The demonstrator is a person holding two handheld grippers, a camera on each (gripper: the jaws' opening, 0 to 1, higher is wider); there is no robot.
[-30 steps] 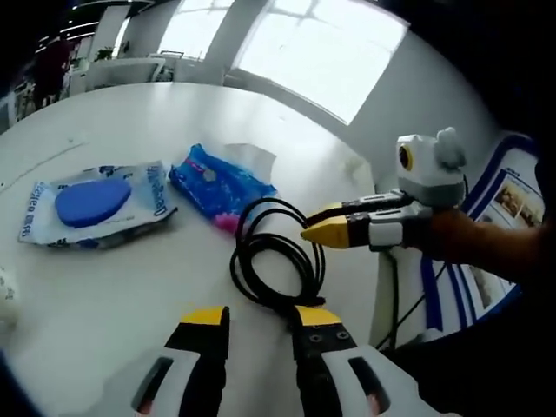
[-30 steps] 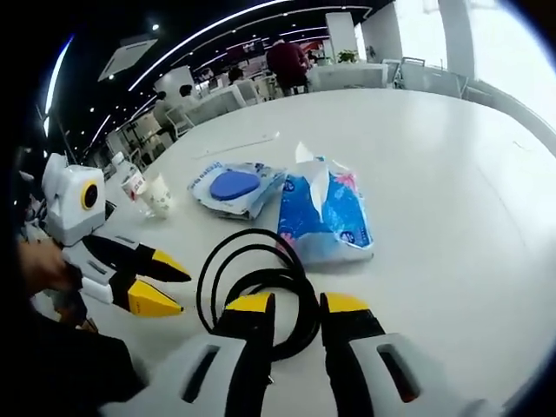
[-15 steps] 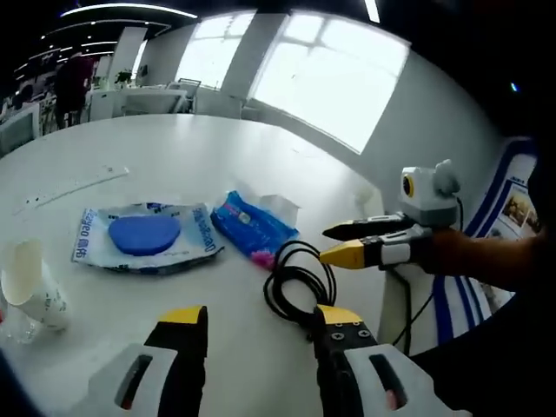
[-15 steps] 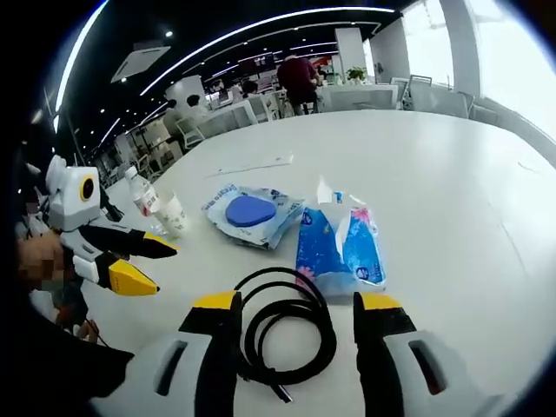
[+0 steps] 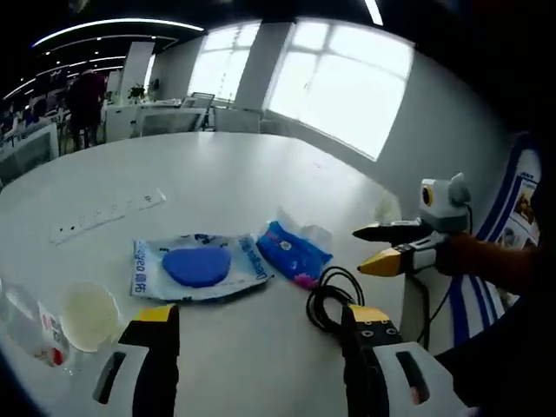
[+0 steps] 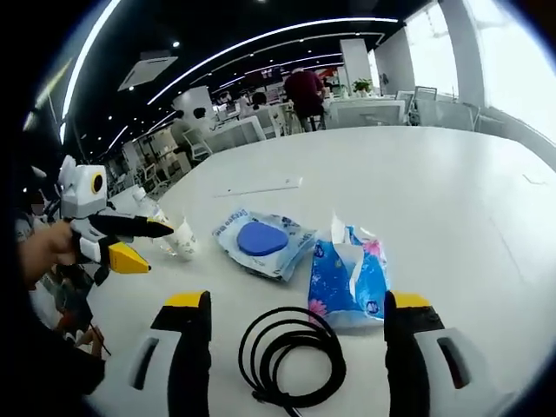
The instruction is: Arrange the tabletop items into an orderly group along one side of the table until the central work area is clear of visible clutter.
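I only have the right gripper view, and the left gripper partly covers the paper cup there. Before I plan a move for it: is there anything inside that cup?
Observer: The left gripper view looks down into the paper cup. It stands upright and its inside looks pale and empty.
Operator: Good. What is the thin white strip beyond the wipes pack? I can't make it out from here.
Observer: In the left gripper view it looks like a power strip, lying flat on the table with a row of sockets along its top.
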